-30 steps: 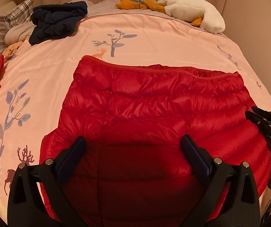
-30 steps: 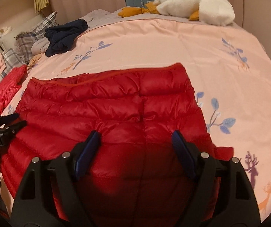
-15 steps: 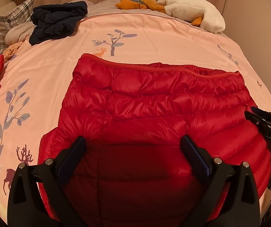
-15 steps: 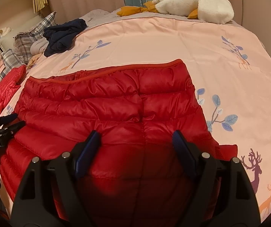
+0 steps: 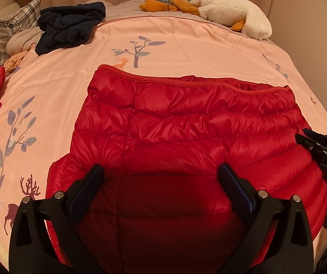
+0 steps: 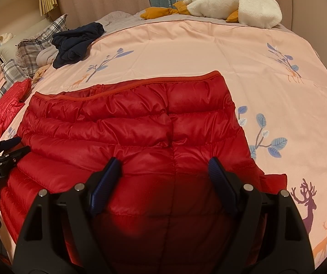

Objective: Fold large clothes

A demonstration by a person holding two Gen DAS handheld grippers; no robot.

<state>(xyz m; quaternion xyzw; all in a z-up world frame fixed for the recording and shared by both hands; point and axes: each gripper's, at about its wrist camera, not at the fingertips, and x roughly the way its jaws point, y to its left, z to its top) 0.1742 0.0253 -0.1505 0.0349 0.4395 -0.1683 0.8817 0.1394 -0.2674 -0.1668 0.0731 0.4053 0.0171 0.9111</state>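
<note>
The red puffer jacket lies spread across the middle of both frames on the pink bed cover. The left tongs and right tongs both gape wide above it, holding nothing. Its slick, puffy shell could slip from a shallow pinch or spring open after a fold. A navy garment at upper left and a white plush toy at upper right sit well apart; nothing blocks the jacket.

Puffer jacket lies flat on the bed; crumpled sweater far left, plush goose far right.
</note>
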